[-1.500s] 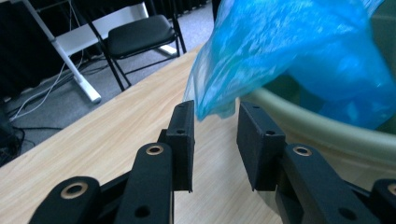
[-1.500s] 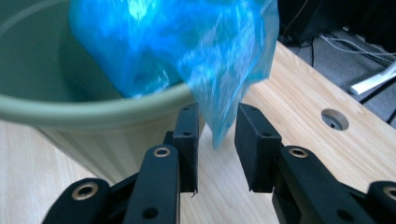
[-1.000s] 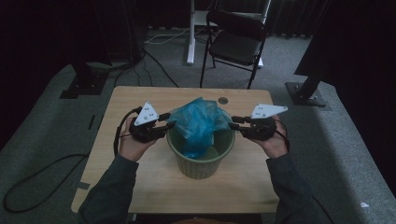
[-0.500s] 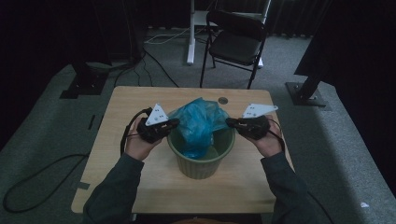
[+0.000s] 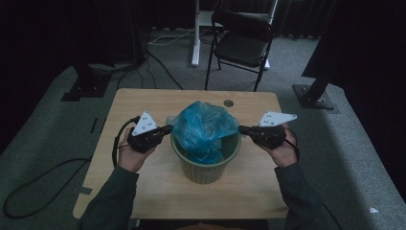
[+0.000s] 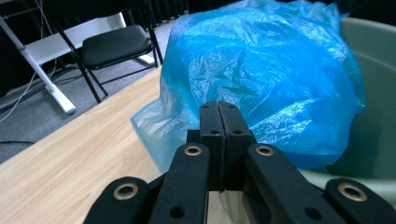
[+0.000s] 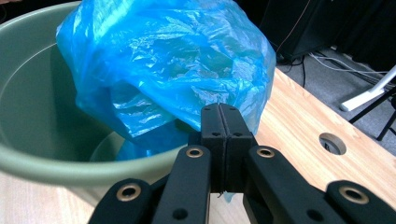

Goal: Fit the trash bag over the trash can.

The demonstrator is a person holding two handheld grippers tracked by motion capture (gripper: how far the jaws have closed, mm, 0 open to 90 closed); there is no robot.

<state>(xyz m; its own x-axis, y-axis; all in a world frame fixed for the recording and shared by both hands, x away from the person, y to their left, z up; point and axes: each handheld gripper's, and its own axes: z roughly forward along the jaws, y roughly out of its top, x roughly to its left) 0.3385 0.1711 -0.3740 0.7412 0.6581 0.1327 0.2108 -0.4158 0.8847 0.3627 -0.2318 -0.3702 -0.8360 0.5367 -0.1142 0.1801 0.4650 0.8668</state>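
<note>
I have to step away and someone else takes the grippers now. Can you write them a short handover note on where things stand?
Left gripper: jaws have just closed, shut on the blue bag at its edge outside the bin's left rim.
Right gripper: jaws have just closed, shut on the bag's edge at the right rim.
Green bin: mid-table, upright; the bag sits bunched in its mouth, bulging above the rim.
Done: both sides of the bag gripped.
Left: probably spread the bag open and fold its edge over the rim.

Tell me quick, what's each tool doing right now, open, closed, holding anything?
Left tool: just closed, pinching the edge of the crinkly blue plastic bag.
Right tool: just closed, pinching the bag's edge on the opposite side.
</note>
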